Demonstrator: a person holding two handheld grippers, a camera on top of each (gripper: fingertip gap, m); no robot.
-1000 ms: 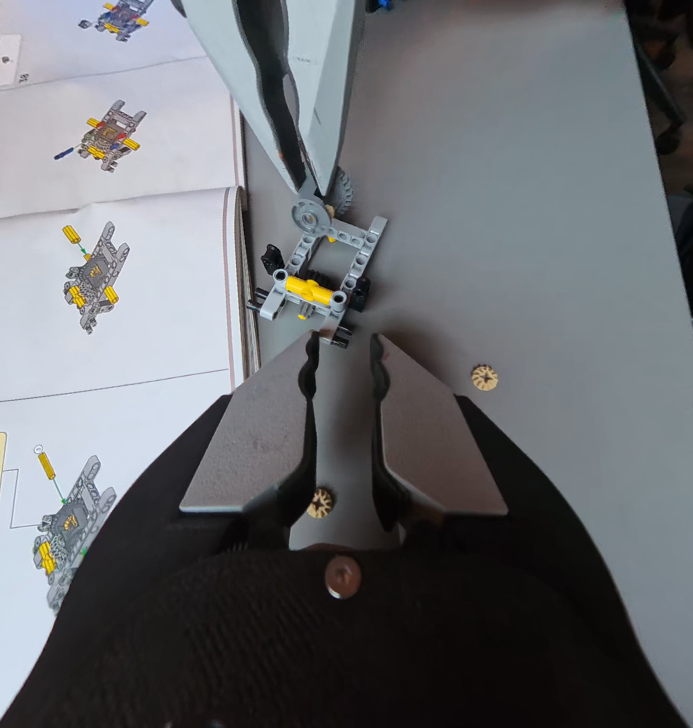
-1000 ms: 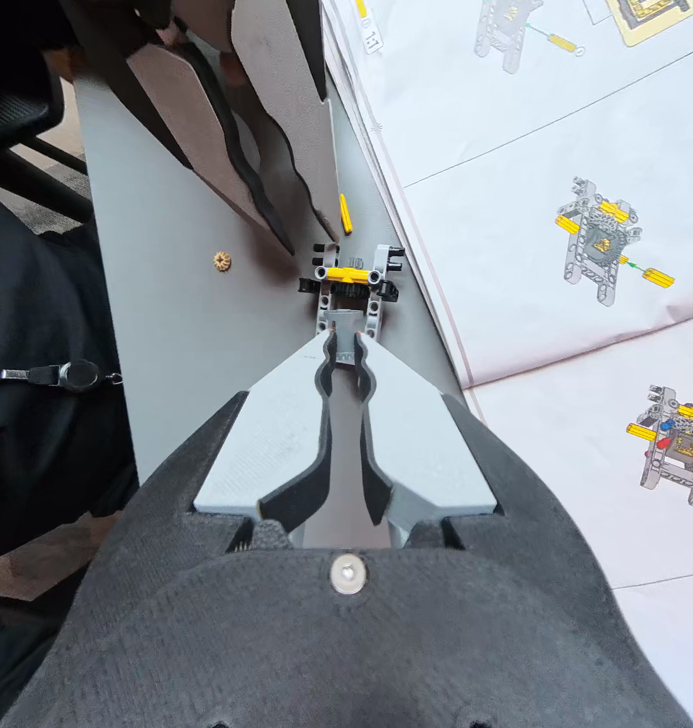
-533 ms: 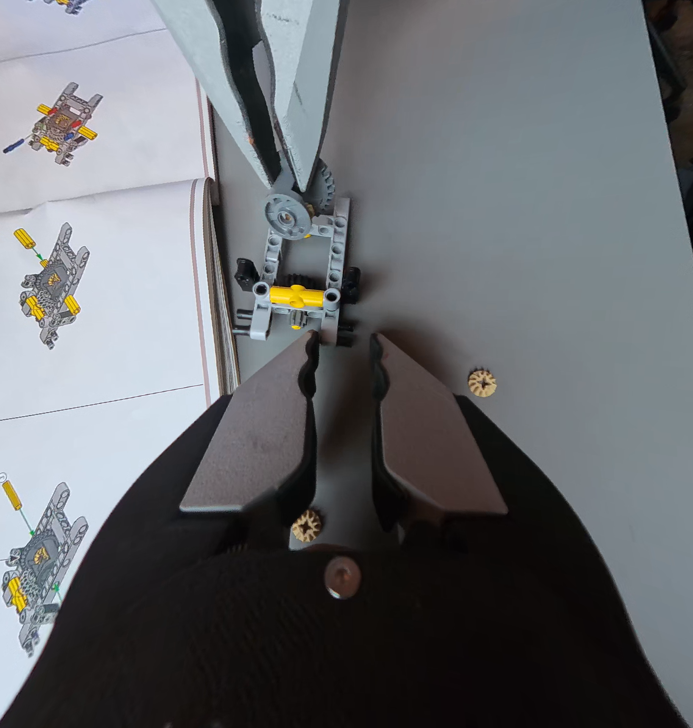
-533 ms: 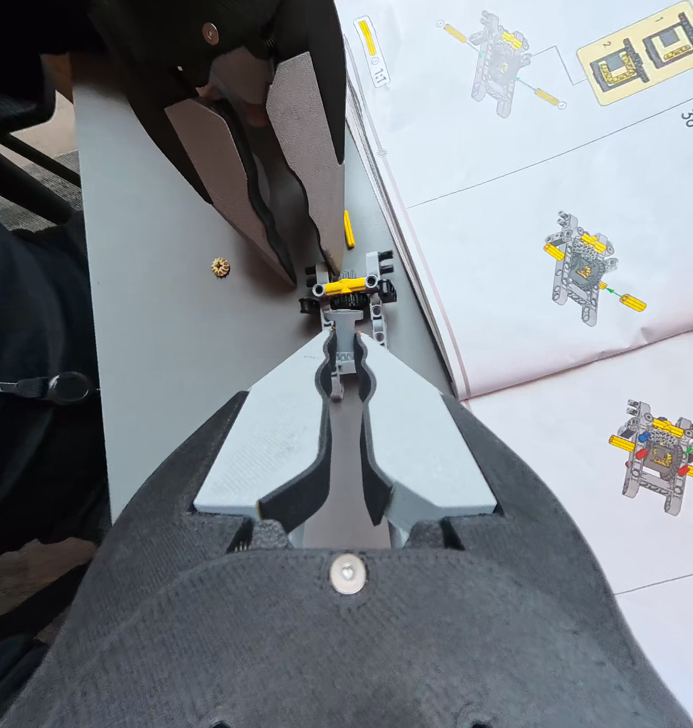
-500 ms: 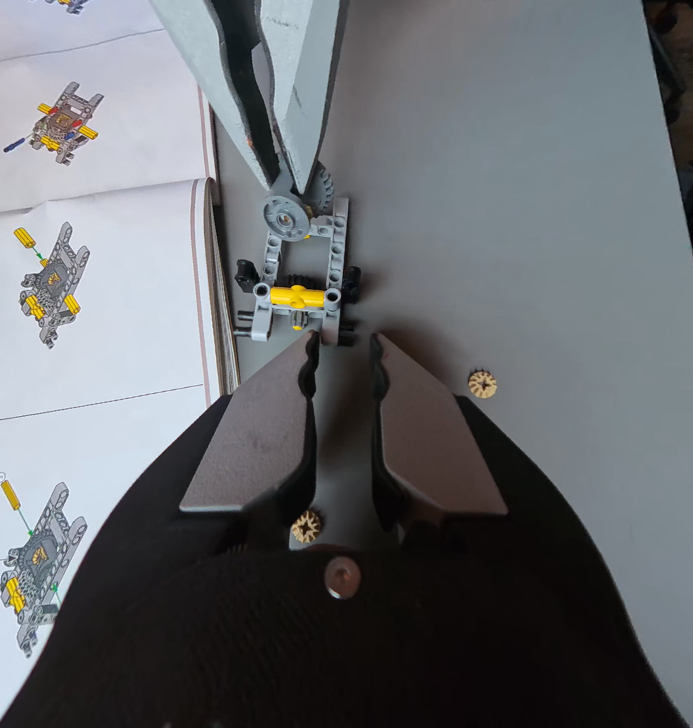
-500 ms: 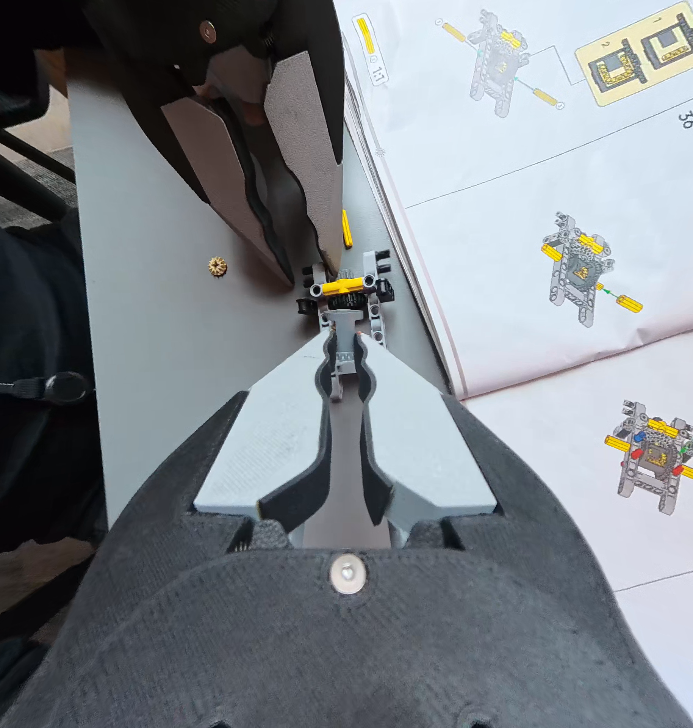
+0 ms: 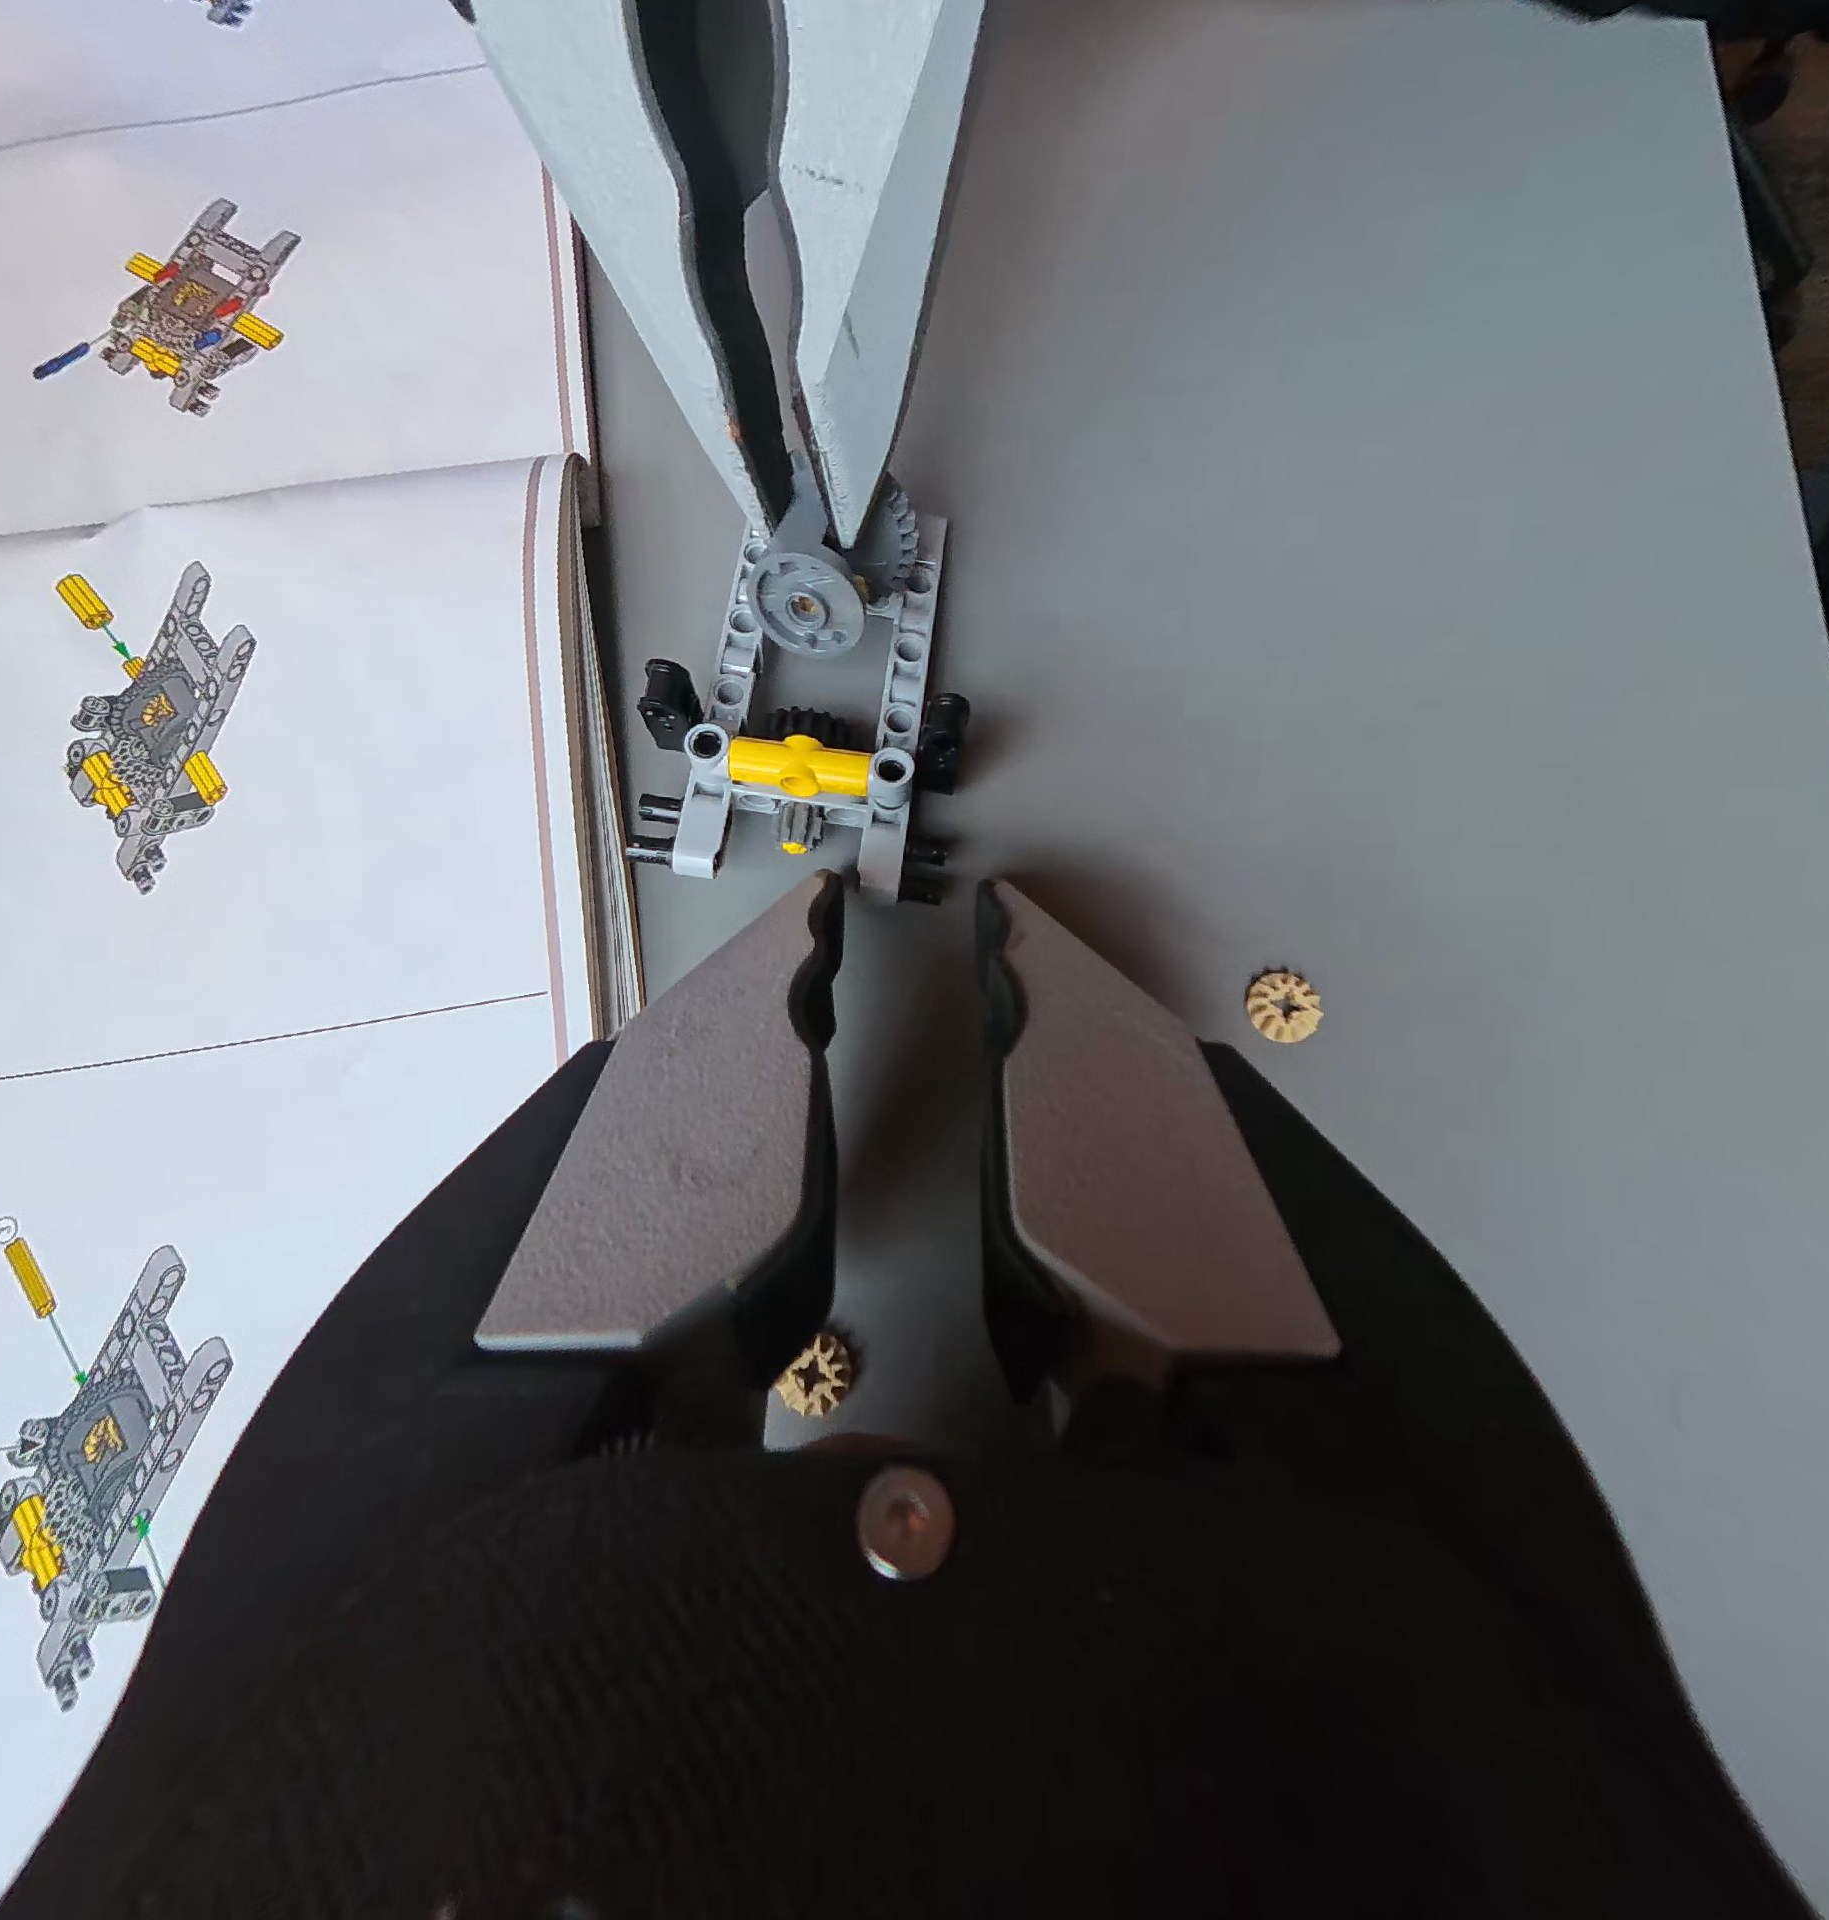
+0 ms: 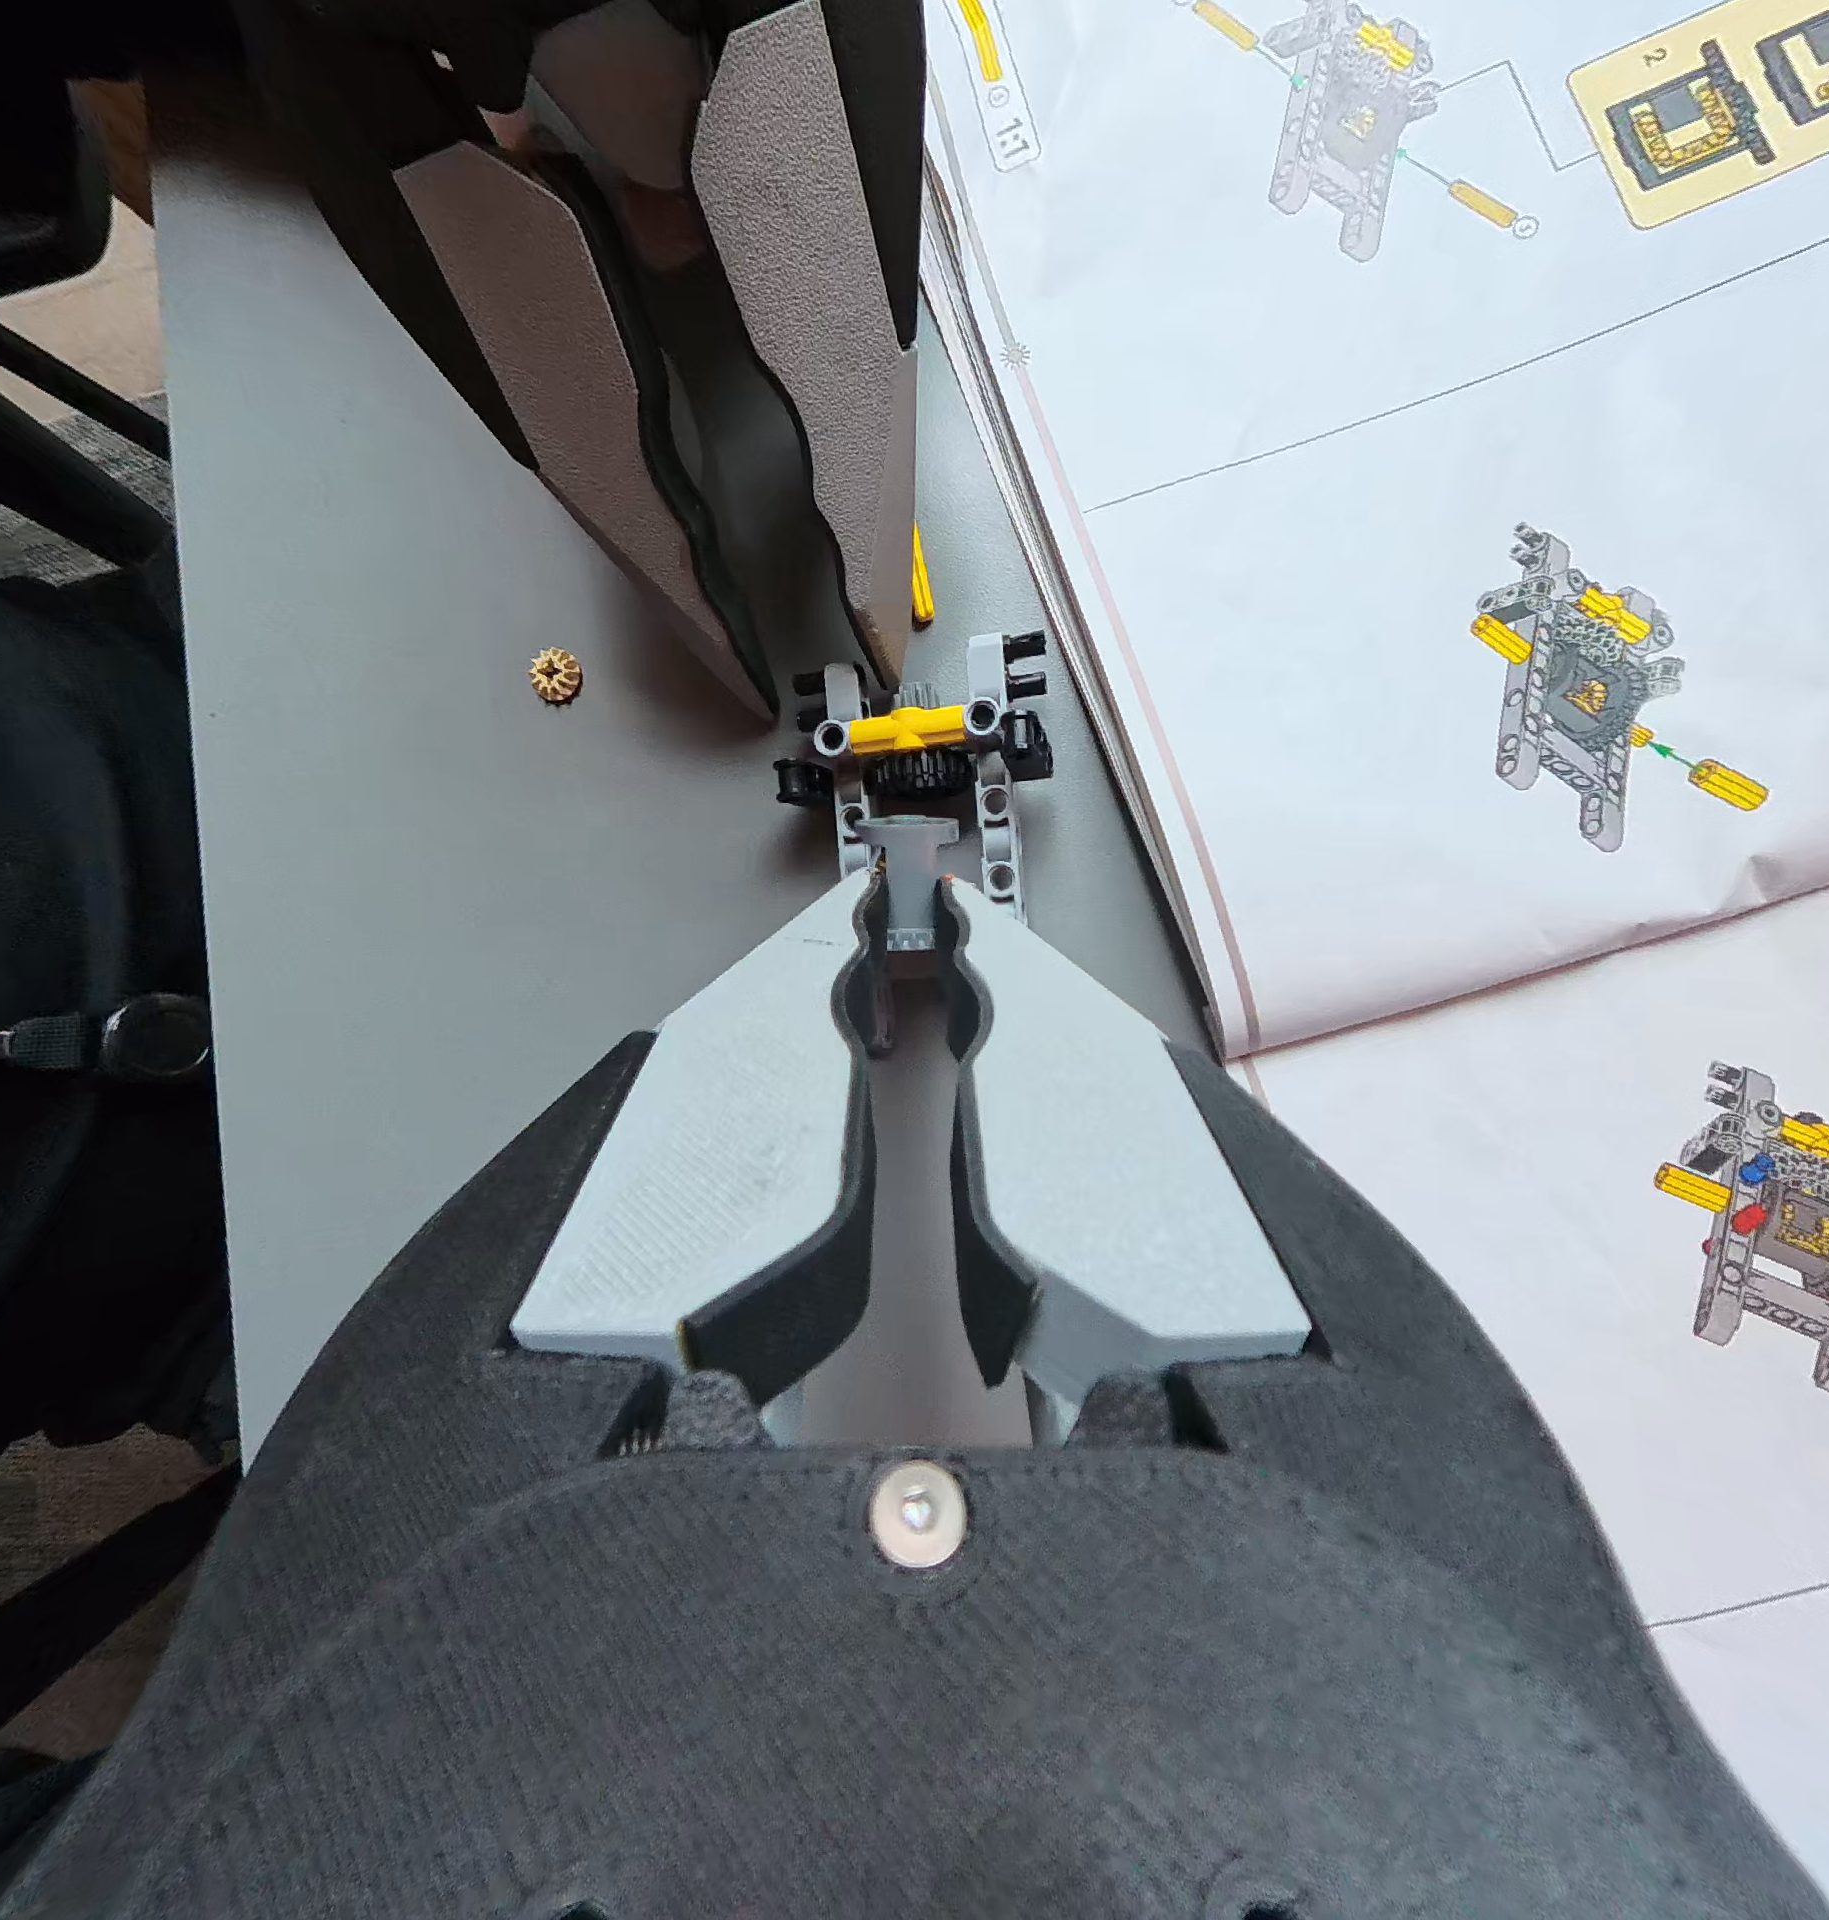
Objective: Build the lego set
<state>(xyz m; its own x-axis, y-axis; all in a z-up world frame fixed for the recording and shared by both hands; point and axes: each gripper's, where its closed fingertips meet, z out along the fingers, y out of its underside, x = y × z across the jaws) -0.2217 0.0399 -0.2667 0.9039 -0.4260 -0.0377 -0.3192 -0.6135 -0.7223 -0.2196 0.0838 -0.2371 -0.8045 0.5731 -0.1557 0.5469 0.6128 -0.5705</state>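
On a grey table, our right gripper is clamped on a round grey wheel piece, its light grey fingers closed tight against the part's stem and pressing it into the near end of a small lego frame. From the left wrist view we see the same piece as a grey disc, pinched at the tips of the right gripper where it comes down from the top of the picture.

Our left gripper hovers with its dark fingers apart and nothing between them; the frame lies straight ahead of those tips, with one of its grey legs just in front of the gap. A yellow connector crosses the frame between its two grey beams, and black pins stick out on either side.

One tan gear sits on the table just to the right of the left gripper's right finger. A second tan gear lies far back between the fingers, near their base. An open instruction booklet spreads along the left of the jaws, close beside the frame.

In the right wrist view a thin yellow axle rests beyond the frame, beside the left gripper.
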